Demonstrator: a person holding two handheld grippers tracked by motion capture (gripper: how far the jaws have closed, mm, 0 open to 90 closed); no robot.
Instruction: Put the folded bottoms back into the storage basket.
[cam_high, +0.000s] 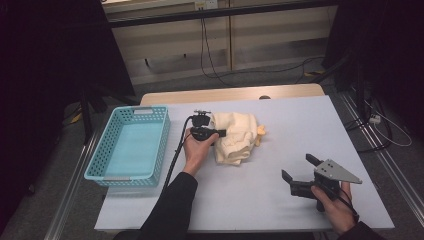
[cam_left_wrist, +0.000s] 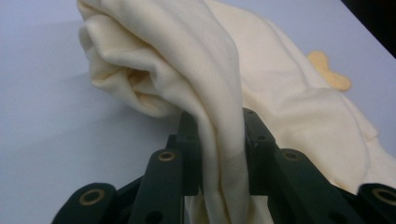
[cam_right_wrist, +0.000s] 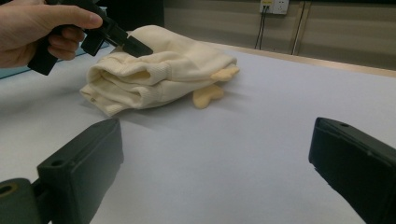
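At the far left of the high view a turquoise basket (cam_high: 131, 145) sits on the pale table (cam_high: 280, 150), its long side running away from the person. Just to its right the left hand (cam_high: 197, 150) reaches in from below, holding the left gripper (cam_high: 220, 132), whose black cable trails back along the sleeve. The tip of that gripper meets the left edge of the cream garment (cam_high: 235, 137), a bundled heap near the middle of the table.

The left gripper view gives what the high view cannot: a fold of the cream garment (cam_left_wrist: 219, 140) runs straight down between the two black fingers (cam_left_wrist: 259, 140), pinched tight on both sides, with the rest of the cloth bunched beyond on the table. The fingers are closed hard on this fold. A small yellow appliqué (cam_left_wrist: 329, 70) lies flat at the cloth's far edge.

The right gripper view shows the heap from the side: the cream garment (cam_right_wrist: 159, 74) is rolled in layers, ribbed cuff facing the camera, yellow pieces poking out at its right, and the left gripper (cam_right_wrist: 140, 46) biting in at the top.

Farther right in the high view, the right gripper (cam_high: 300, 172) rests in the right hand (cam_high: 337, 207) well apart from the cloth, its fingers spread wide and holding nothing.
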